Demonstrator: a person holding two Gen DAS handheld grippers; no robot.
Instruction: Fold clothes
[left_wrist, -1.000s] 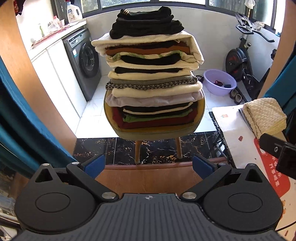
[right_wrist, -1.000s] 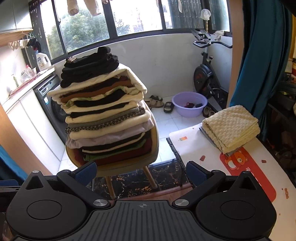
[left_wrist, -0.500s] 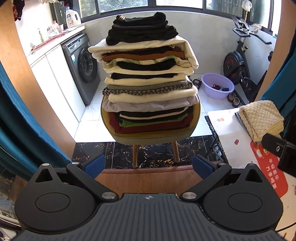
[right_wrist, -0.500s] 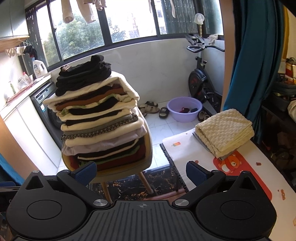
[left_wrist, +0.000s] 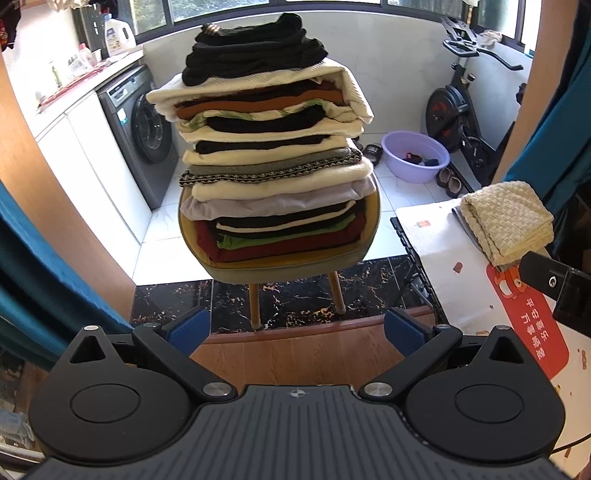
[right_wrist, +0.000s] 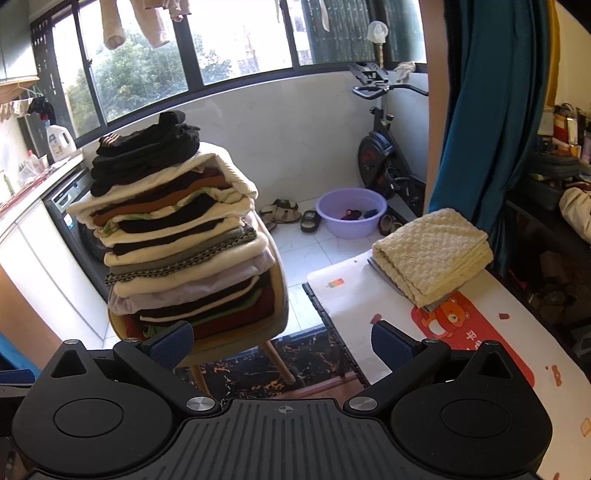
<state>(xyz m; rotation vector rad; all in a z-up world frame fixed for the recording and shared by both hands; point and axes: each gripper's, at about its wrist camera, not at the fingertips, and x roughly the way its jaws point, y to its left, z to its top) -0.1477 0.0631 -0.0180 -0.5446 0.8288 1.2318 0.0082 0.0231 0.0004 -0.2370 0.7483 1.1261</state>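
Note:
A tall stack of folded clothes (left_wrist: 273, 155) rests on a yellow-green chair (left_wrist: 280, 264); it also shows in the right wrist view (right_wrist: 177, 243). A black garment (left_wrist: 255, 48) tops the stack. A folded cream knit (left_wrist: 508, 218) lies on the white table (left_wrist: 443, 243), also seen in the right wrist view (right_wrist: 432, 247). My left gripper (left_wrist: 295, 328) is open and empty, well short of the chair. My right gripper (right_wrist: 282, 341) is open and empty, between chair and table. Part of the right gripper (left_wrist: 557, 288) shows at the left view's right edge.
A washing machine (left_wrist: 140, 125) and white cabinets stand on the left. A purple basin (right_wrist: 349, 210), slippers and an exercise bike (right_wrist: 380, 147) stand at the back right. Teal curtains (right_wrist: 480, 122) hang at both sides. A red bear mat (right_wrist: 469, 332) lies on the table.
Both grippers have drawn back and lifted a little, so the chair and stack look smaller and lower in view. Both stayed open and empty.

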